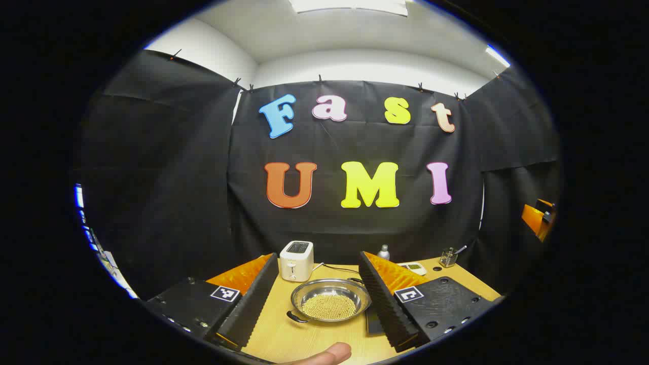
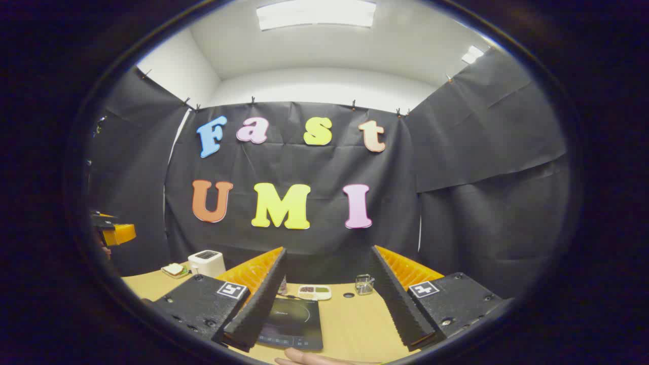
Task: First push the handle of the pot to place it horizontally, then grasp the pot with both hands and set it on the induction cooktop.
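Straight ahead between the spread, empty fingers of the left gripper [image 1: 322,304] sits the pot [image 1: 330,300], handle [image 1: 296,318] angled near-left; the right gripper [image 2: 324,309], likewise released, faces the induction cooktop [image 2: 294,317] on the tabletop [image 2: 355,319].

in the left gripper view the pot [image 1: 330,301] sits on the counter [image 1: 284,337] between the left gripper's [image 1: 320,304] two fingers, its handle [image 1: 296,318] at its near left. the toaster [image 1: 296,260] stands just behind it to the left, a bottle [image 1: 384,252] farther back to the right. in the right gripper view the induction cooktop [image 2: 294,316] lies on the counter just right of the right gripper's [image 2: 329,309] left finger, with a divided dish [image 2: 314,292] behind it and a small glass container [image 2: 362,284] to the right of that dish.
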